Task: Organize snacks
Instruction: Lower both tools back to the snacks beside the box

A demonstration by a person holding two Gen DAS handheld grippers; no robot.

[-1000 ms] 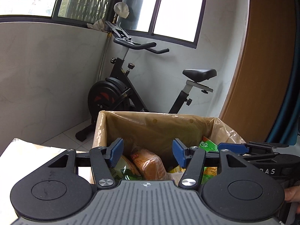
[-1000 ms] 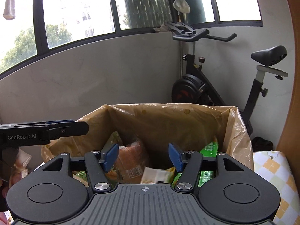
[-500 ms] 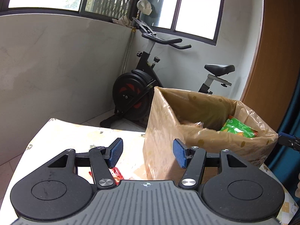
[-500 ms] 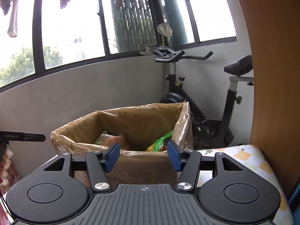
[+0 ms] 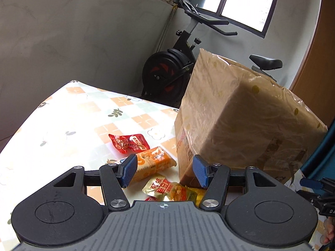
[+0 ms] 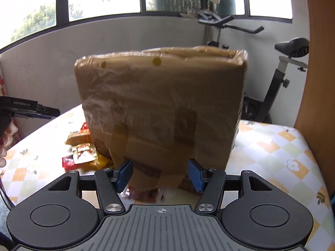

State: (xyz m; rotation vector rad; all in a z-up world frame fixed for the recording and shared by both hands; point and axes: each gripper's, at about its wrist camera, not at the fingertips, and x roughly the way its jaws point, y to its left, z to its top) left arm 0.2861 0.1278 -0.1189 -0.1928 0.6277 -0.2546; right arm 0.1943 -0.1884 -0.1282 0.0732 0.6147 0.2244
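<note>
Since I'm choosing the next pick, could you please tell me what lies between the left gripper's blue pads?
In the left wrist view, the left gripper is open; a yellow foil snack packet with red lettering lies on the checked tablecloth in the gap, untouched.

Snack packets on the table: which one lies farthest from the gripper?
The red packet, out on the checked tablecloth beyond the orange packet; the yellow packet lies closest to the left gripper.

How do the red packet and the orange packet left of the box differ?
The red packet is glossy, crinkled and translucent, with small pieces showing inside; the orange packet is opaque, smoother and block-shaped with printed labels. The red packet lies farther from the left gripper; the orange packet lies nearer, partly behind its left finger. Both lie flat on the tablecloth, outside the box, ungripped.
</note>
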